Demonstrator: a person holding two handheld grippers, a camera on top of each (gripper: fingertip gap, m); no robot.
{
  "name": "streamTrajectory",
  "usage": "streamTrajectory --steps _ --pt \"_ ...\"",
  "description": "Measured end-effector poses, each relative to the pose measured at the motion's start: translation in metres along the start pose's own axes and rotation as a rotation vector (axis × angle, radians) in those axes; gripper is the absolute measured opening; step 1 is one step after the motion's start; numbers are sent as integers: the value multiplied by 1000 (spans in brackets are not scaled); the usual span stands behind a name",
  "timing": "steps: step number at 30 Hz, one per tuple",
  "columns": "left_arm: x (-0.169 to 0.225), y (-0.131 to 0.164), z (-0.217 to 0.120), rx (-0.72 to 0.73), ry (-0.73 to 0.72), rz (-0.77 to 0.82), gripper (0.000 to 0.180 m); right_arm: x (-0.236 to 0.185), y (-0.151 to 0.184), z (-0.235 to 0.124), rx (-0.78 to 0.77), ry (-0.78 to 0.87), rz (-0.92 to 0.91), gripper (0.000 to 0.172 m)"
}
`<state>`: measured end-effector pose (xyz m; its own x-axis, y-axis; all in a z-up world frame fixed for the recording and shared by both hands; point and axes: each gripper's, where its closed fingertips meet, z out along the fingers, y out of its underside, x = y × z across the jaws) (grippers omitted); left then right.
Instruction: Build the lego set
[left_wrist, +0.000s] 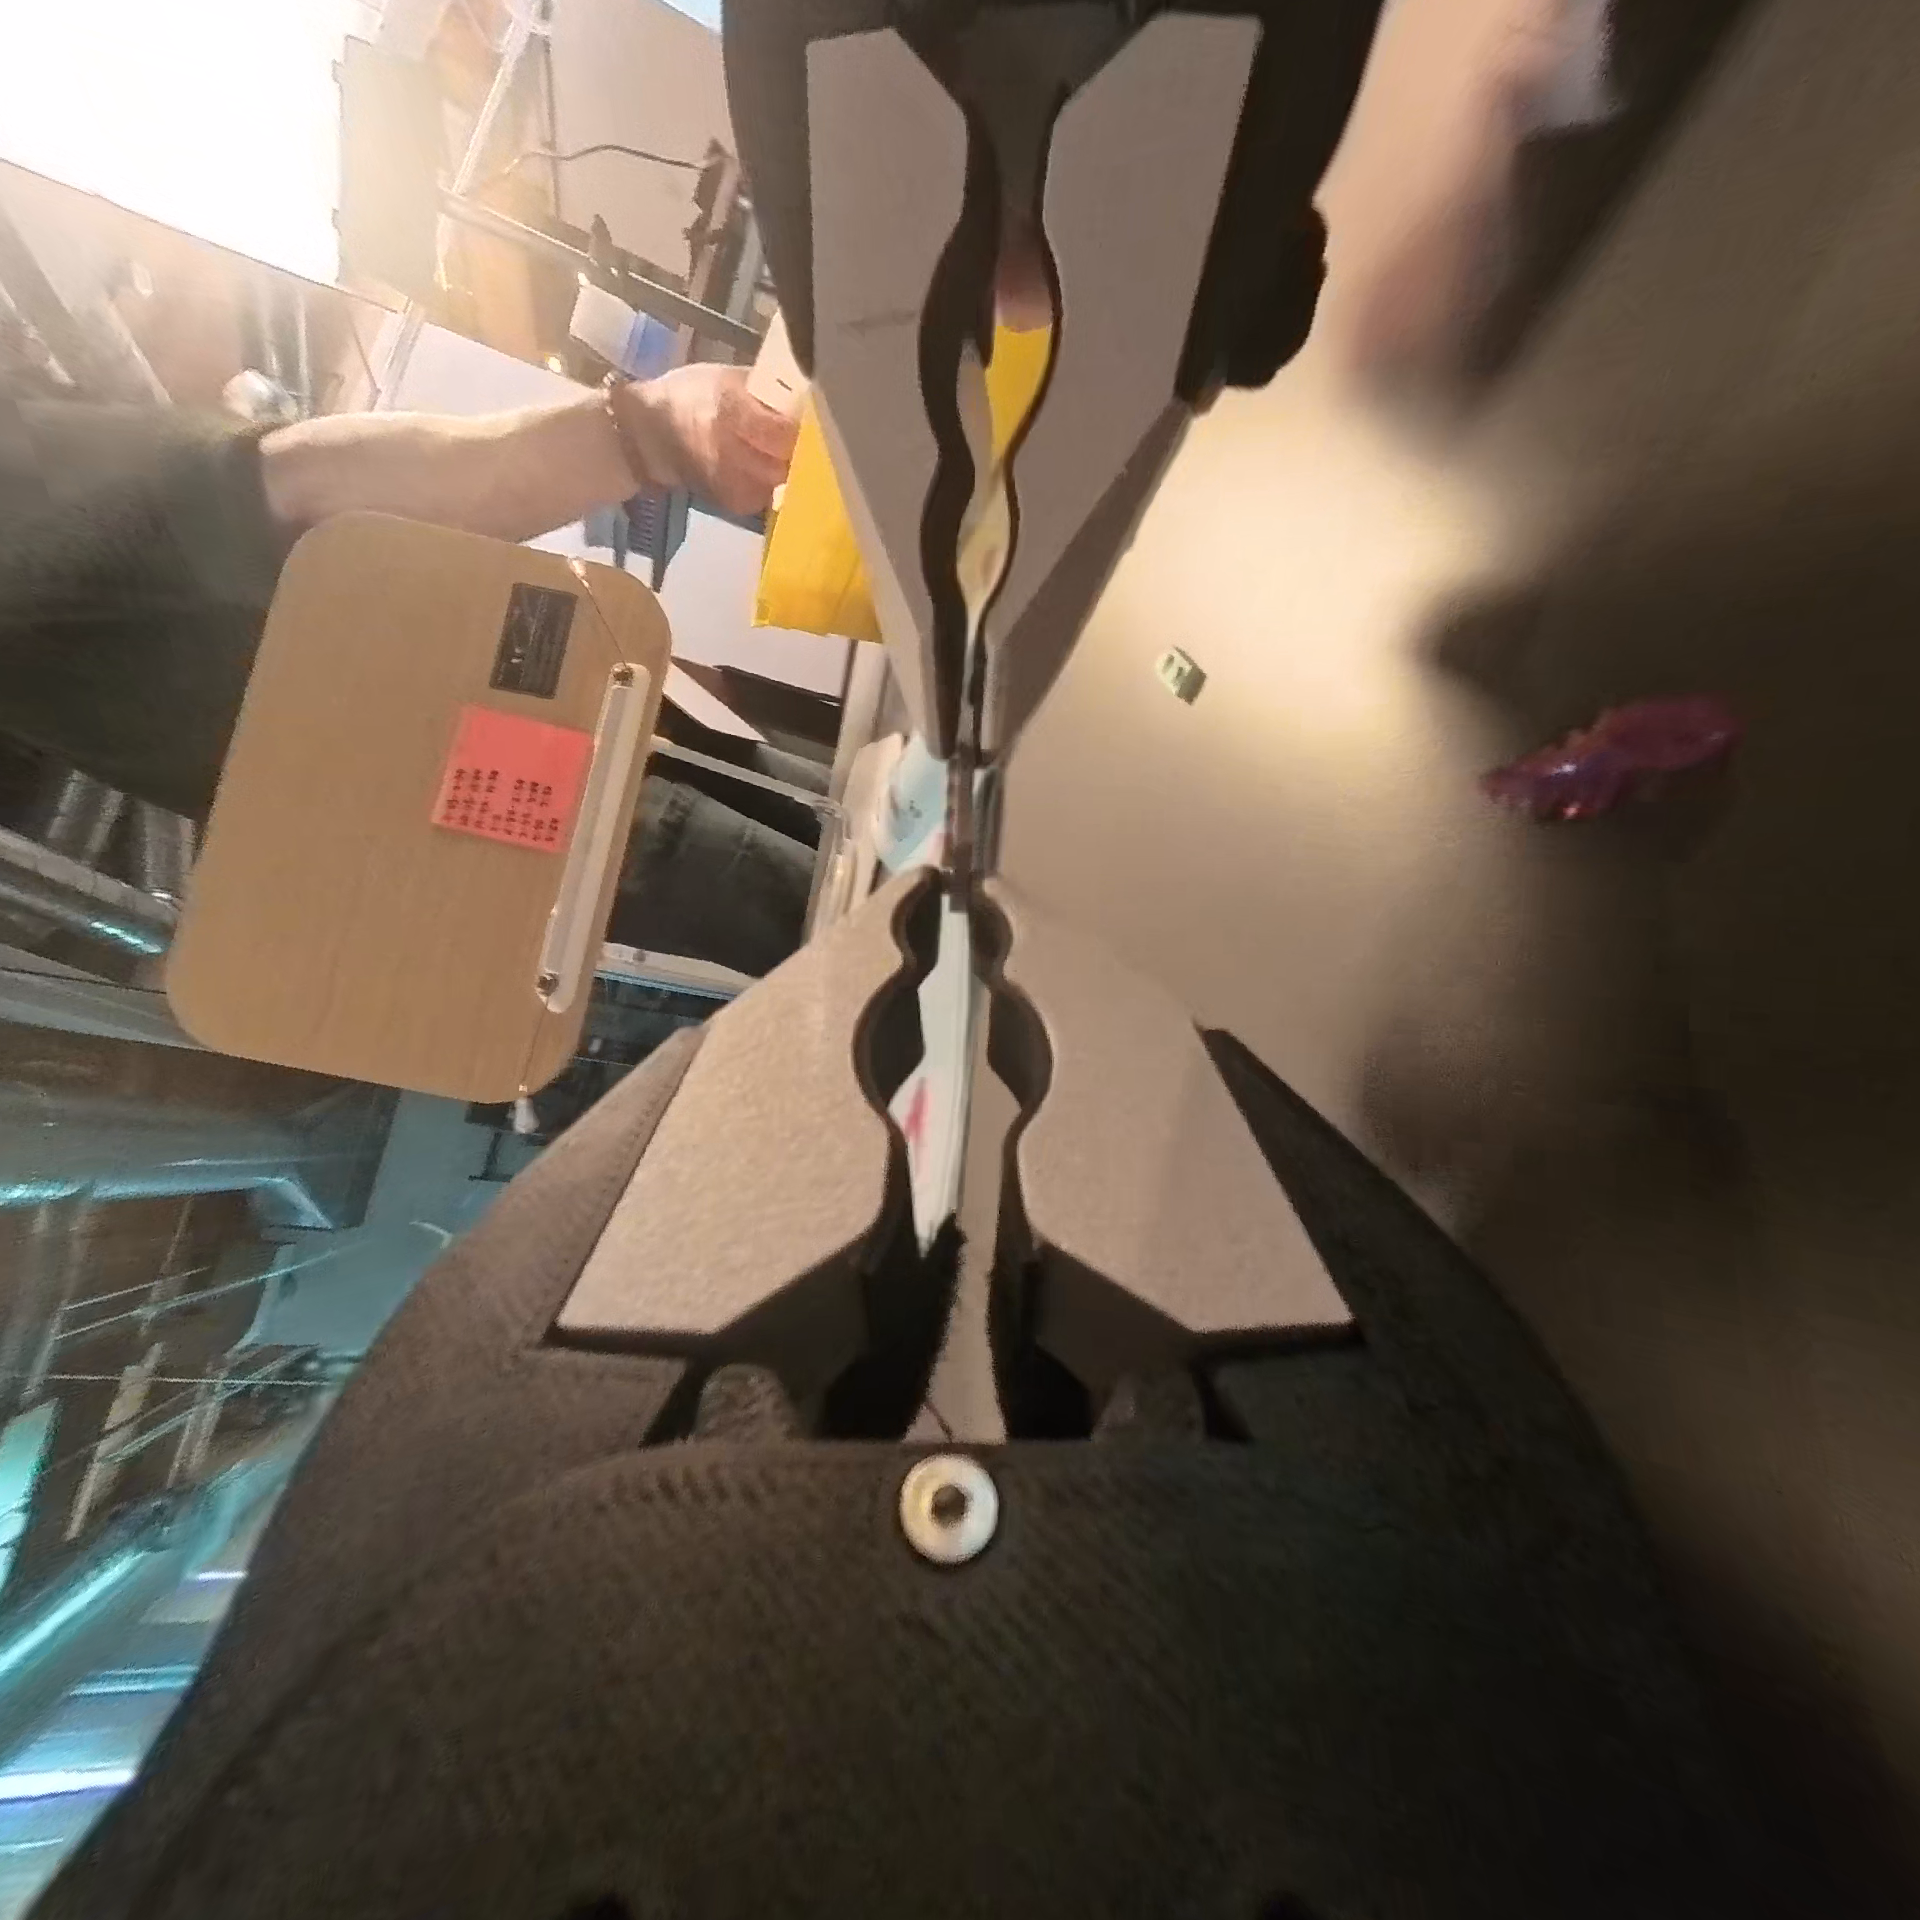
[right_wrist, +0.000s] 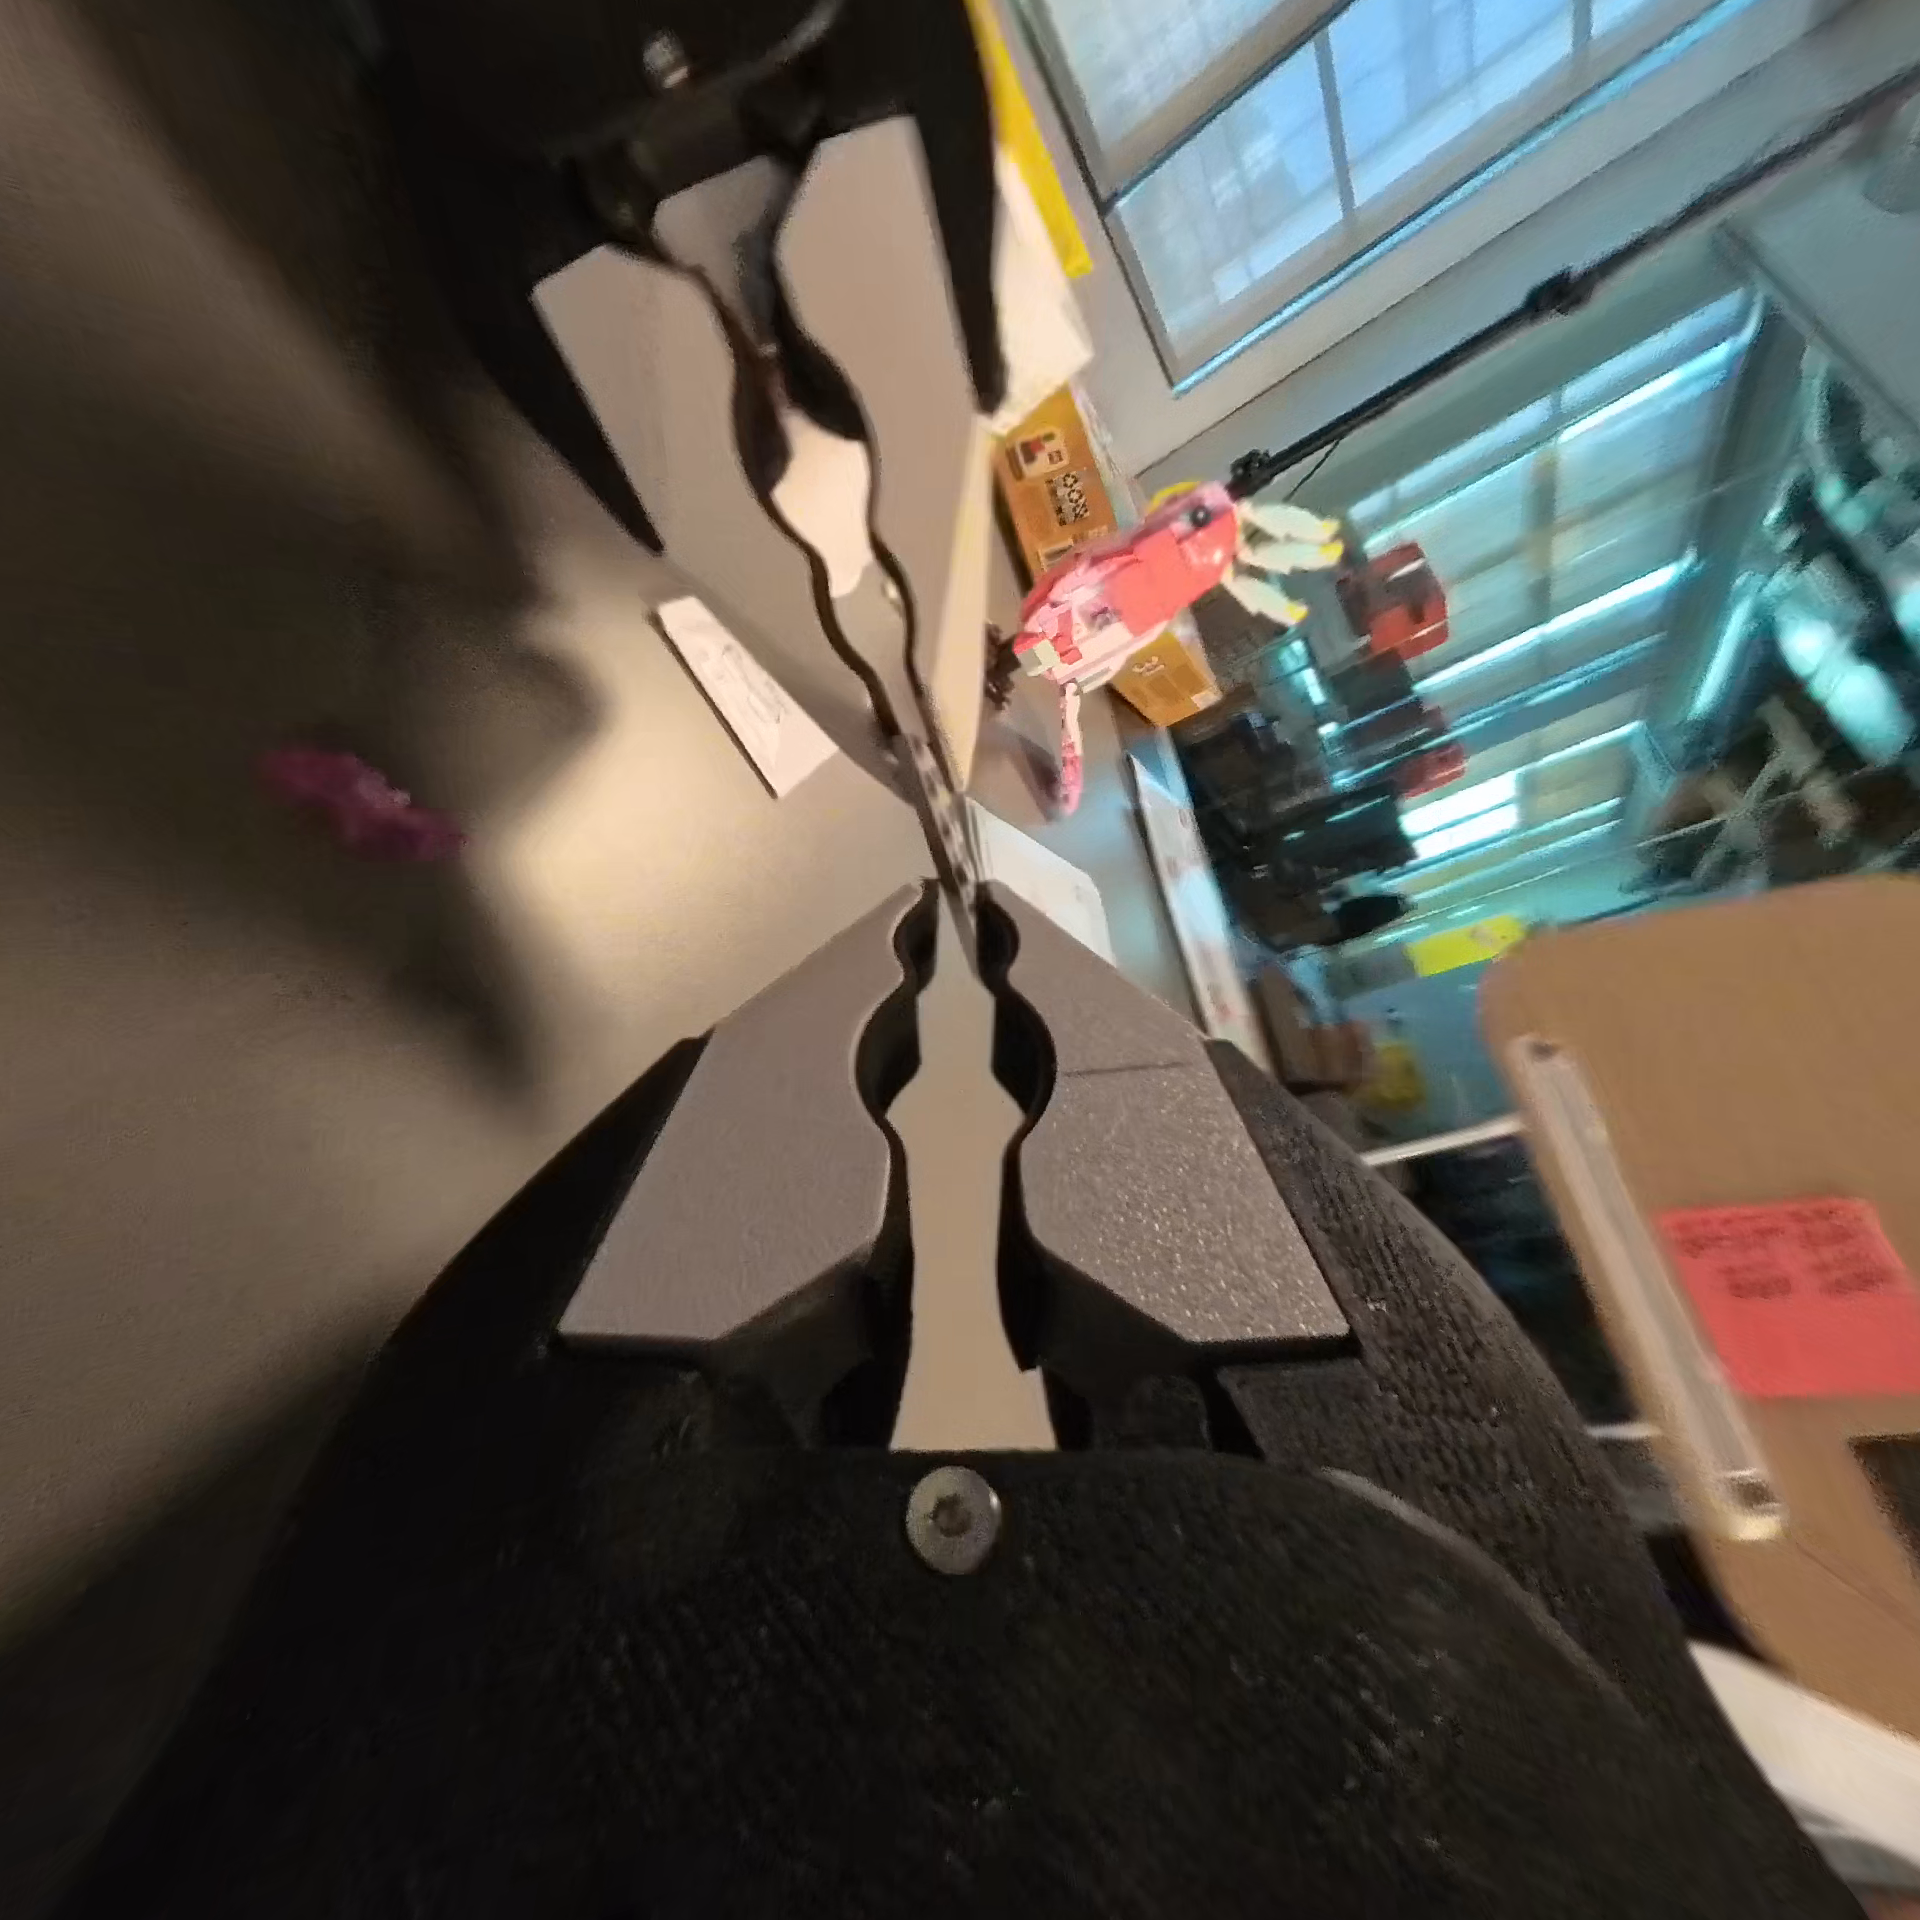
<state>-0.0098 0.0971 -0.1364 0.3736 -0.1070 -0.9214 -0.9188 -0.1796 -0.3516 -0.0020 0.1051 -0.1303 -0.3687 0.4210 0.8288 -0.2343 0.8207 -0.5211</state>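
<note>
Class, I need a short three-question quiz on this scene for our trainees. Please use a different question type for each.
1. True or false: the left gripper and the right gripper point at each other, with their jaws meeting on one thin dark strip.
2. Which colour is the sticky note on the wooden board? A green, B pink-red, C blue.
3. Fill in: the small blurred thing lying on the grey table is ___ in colour.

Key: 1 true; 2 B; 3 purple.
</note>
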Motion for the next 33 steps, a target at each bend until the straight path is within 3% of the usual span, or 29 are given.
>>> streamTrajectory --steps 3,5,7,16,21,26,31,33 --pt "-4 5 -2 -22 -43 113 3 3 20 -10 -39 -115 332 28" --pt "-3 5 -3 -14 -54 199 3 -9 47 -17 -138 -255 574 30" --pt "1 3 -4 6 -46 263 3 -27 66 -25 -223 -380 701 29" --pt "6 -3 -7 79 -27 331 3 -36 70 -21 -184 -599 667 29" --pt "7 -3 -7 83 -39 369 3 -39 69 -21 -205 -729 661 7" --pt "6 -5 -7 98 -61 382 3 -39 68 -22 -248 -749 634 5" --pt "12 -10 -5 117 -25 345 3 -9 6 -25 -35 -707 609 5" --pt "11 -12 -6 125 -23 322 3 -10 -9 -23 -47 -729 563 6"
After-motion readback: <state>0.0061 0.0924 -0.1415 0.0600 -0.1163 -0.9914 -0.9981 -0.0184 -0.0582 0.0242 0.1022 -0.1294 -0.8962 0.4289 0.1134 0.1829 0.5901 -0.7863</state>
